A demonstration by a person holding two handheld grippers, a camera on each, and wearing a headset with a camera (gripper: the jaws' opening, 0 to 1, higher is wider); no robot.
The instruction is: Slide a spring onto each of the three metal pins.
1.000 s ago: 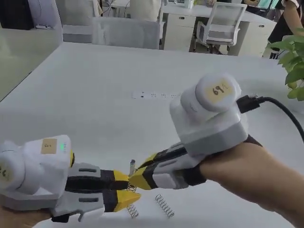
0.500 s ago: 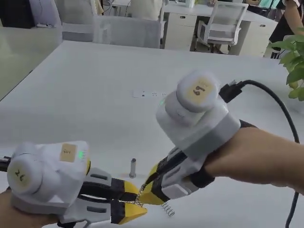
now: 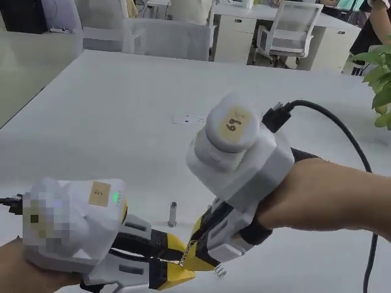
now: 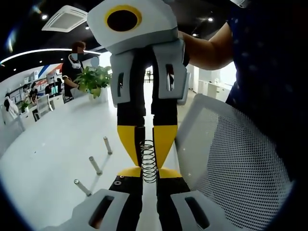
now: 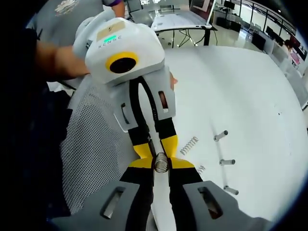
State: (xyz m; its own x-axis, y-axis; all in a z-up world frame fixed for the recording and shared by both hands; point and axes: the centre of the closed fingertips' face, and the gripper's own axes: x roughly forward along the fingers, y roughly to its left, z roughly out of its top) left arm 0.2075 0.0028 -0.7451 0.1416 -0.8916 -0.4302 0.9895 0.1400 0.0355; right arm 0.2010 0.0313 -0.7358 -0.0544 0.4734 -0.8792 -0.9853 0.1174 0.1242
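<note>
White worktop (image 3: 122, 110). Left gripper (image 4: 149, 177) and right gripper (image 5: 161, 166) meet tip to tip, both sets of jaws clamped on one spring (image 4: 149, 161). Three pins (image 4: 95, 165) upright nearby. Spring probably light, bendy, slippery: pinch one end, keep bore open.

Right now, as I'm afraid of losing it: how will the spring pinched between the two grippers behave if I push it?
The spring is an open coil of thin wire, so it probably compresses and bends easily. It looks light. Being round, it would likely roll if dropped on the smooth table.
</note>
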